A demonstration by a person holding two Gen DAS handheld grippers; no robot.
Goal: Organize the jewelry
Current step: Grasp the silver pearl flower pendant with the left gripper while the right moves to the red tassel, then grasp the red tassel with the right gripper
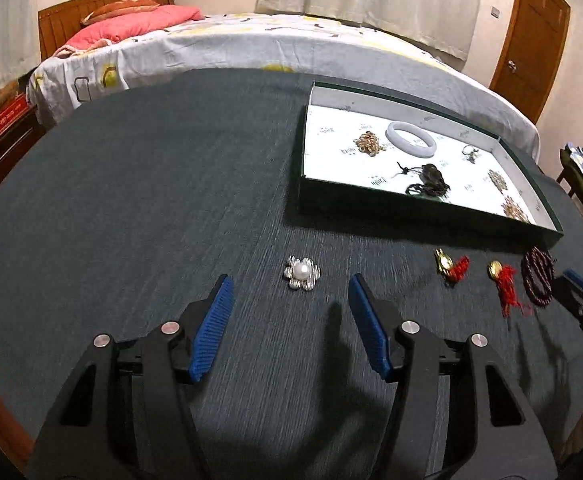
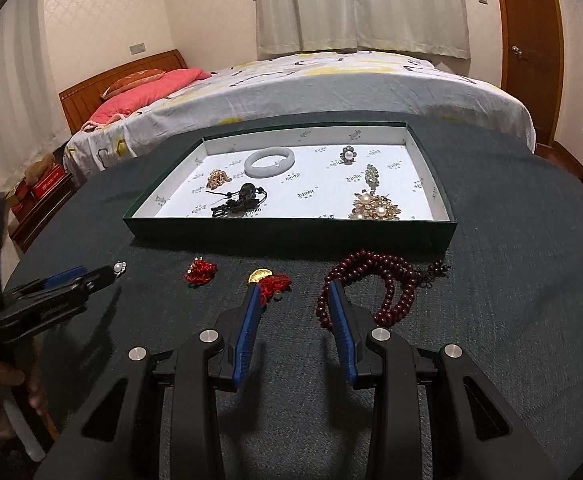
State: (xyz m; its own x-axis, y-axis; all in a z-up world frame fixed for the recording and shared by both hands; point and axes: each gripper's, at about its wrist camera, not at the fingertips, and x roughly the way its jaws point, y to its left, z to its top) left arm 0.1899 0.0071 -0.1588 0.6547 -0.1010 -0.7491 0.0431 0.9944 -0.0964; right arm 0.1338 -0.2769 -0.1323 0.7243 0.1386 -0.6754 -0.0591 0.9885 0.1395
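A pearl flower brooch (image 1: 302,273) lies on the dark table just ahead of my open left gripper (image 1: 289,286), between its fingertips; it also shows in the right wrist view (image 2: 119,268). My right gripper (image 2: 294,289) is open and empty over the table. A gold charm with a red tassel (image 2: 269,280) lies at its left fingertip, and a dark red bead necklace (image 2: 375,288) at its right one. A second red tassel charm (image 2: 200,272) lies further left. The green tray (image 2: 291,230) behind holds a white bangle (image 2: 269,161), a black cord pendant (image 2: 239,199) and several brooches.
A bed (image 2: 331,84) with a pink pillow (image 2: 147,88) stands behind the table. A wooden door (image 2: 531,48) is at the right. The left gripper (image 2: 51,284) shows in the right wrist view at the table's left edge.
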